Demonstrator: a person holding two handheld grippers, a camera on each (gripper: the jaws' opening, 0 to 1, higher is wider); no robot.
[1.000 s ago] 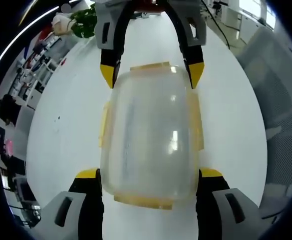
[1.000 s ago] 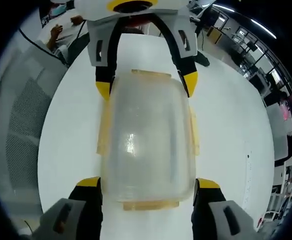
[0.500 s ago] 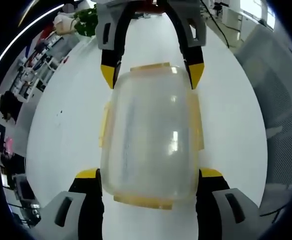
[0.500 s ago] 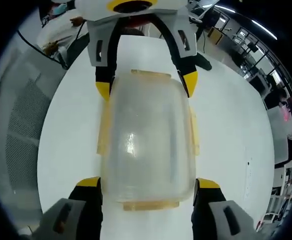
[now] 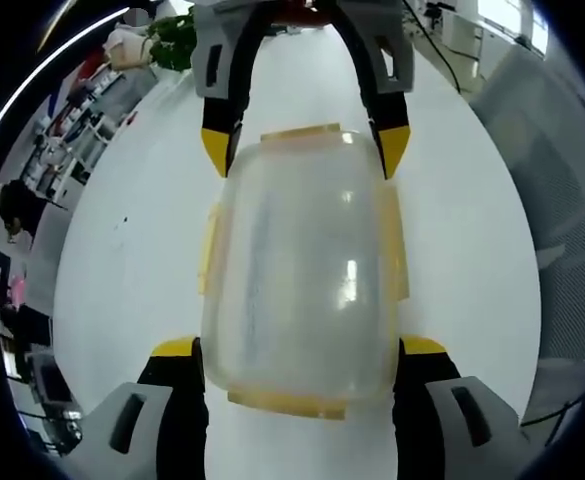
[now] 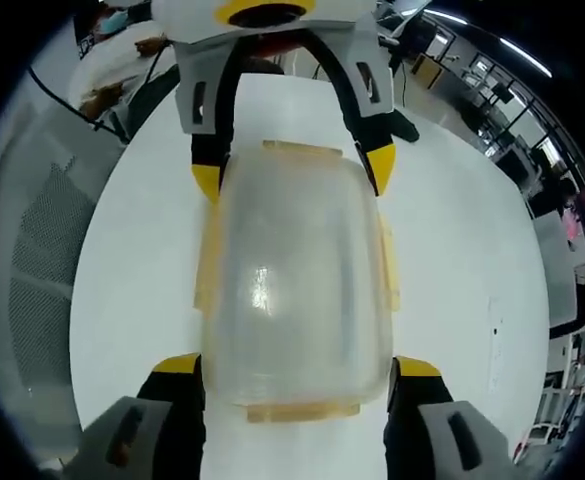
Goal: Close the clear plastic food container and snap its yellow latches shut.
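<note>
The clear plastic food container [image 5: 302,270] [image 6: 297,290] lies lid-up on a white table, with pale yellow latches on both long sides [image 5: 209,250] and both ends [image 5: 288,402]. My left gripper [image 5: 299,347] clasps its near end, the yellow-tipped fingertips [image 5: 177,348] pressing against either side. My right gripper [image 5: 303,150] holds the far end from the opposite direction. In the right gripper view the same hold is mirrored: my right gripper [image 6: 297,365] is at the near end, and my left gripper [image 6: 294,165] at the far end. I cannot tell whether the latches are snapped down.
The round white table [image 5: 122,250] [image 6: 452,250] has bare surface on both sides of the container. A green plant [image 5: 172,45] stands past its far edge. Grey mesh chairs [image 5: 562,200] [image 6: 42,260] stand beside the table. A person's hands [image 6: 122,75] rest at the far rim.
The background has shifted slightly in both views, while the container stays fixed between both pairs of jaws. A person at the far rim has moved their hands.
</note>
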